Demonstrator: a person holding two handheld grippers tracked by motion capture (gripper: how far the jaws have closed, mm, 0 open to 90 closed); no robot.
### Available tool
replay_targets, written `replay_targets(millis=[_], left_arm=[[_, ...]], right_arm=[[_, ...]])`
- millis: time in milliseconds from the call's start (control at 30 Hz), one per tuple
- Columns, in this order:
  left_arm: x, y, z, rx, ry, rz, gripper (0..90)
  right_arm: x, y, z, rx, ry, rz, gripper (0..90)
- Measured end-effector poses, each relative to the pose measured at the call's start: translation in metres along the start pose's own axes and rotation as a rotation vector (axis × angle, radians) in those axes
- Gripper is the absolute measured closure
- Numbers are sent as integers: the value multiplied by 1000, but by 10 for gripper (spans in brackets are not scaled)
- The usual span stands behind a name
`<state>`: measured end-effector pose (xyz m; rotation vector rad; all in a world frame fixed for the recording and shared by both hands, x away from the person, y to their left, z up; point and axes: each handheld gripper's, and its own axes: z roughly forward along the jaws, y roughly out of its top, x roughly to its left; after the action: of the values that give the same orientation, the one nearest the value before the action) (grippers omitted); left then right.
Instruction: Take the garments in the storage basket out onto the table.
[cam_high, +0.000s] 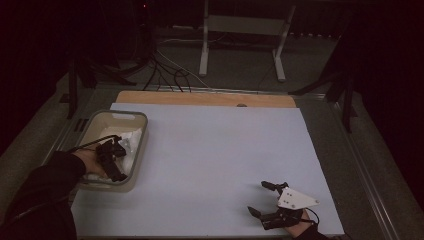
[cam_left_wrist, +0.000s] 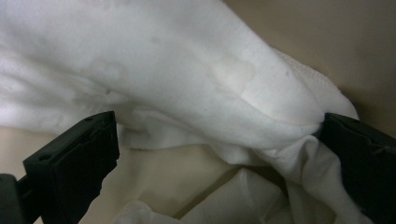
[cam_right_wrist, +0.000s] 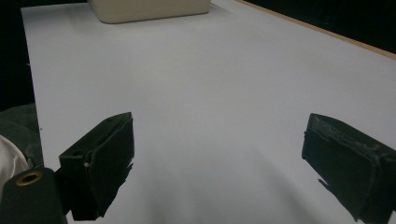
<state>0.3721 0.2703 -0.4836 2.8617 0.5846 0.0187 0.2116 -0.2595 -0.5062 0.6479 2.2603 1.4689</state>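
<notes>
since the left tool (cam_left_wrist: 219, 140) sits inside the beige plastic tub (cam_high: 137, 120) with jaws spread around a fold of crumpled white cloth (cam_left_wrist: 187, 79), it should clench deep on that fold. right of the tub, the right tool (cam_high: 267, 197) rests released on the pale blue bench (cam_high: 215, 145). its own view hides the cloth; the left gripper view shows the folds.

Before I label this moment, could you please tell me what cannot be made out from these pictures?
- High view: the left claw sits in the bin; too small and dim to tell whether it touches the white cloth.
- Left gripper view: the cloth runs past the edges, so its shape and count are unclear.
- Right gripper view: the bin is cut off at the top, contents hidden.
</notes>
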Motion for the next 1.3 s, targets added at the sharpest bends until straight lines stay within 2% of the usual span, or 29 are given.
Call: replay_targets(millis=[100,200,467,500,600,667,700,733,767,800,833,867,933,1000,1100,1133,1167,1233,1267,1300], left_arm=[[0,1,1,-6,-1,12,2],[1,2,4,-14,0,44,3],[6,-4,8,-19,-12,22,17],[5,-2,6,-12,-26,40,67],[3,0,4,7,-41,41,192],[1,1,1,23,-60,58,306],[-2,2,-2,26,-87,85,388],[-2,2,-2,26,-87,85,468],[-2,2,-3,24,-97,101,468],[-5,2,-3,18,-122,116,614],[-5,2,-3,18,-122,116,682],[-6,1,-4,12,-127,130,682],[-8,-2,-5,-5,-124,137,772],[-10,-4,-6,-19,-108,149,781],[-11,-7,-8,-48,-97,143,796],[-12,-9,-11,-71,-85,132,801],[-12,-9,-11,-71,-85,132,802],[-11,-12,-16,-110,-67,99,805],[-11,-16,-25,-168,-56,74,806],[-11,-16,-25,-168,-56,74,806]], right_arm=[[0,0,0,0,2,-2,95],[0,0,1,3,3,-1,96],[0,0,0,0,0,-1,96],[0,0,-1,0,2,4,96],[0,0,-1,-5,1,-1,96],[0,0,-1,-4,-2,0,96],[0,0,-1,-5,-1,3,96],[0,0,-1,-5,-1,3,96],[0,0,-2,-3,-2,3,96],[0,0,-2,-3,-1,2,96],[0,0,-1,-4,-3,1,96],[0,0,-1,-4,-3,1,96],[0,0,-1,-4,-1,1,96],[0,0,-2,-3,-2,3,96],[-1,0,-2,-4,-9,7,96],[-1,1,-2,-6,-13,4,96],[-1,1,-2,-6,-13,4,96],[-1,1,-1,-5,-14,6,96],[-1,1,-2,-2,-14,4,96],[-1,1,-2,-2,-14,4,96]])
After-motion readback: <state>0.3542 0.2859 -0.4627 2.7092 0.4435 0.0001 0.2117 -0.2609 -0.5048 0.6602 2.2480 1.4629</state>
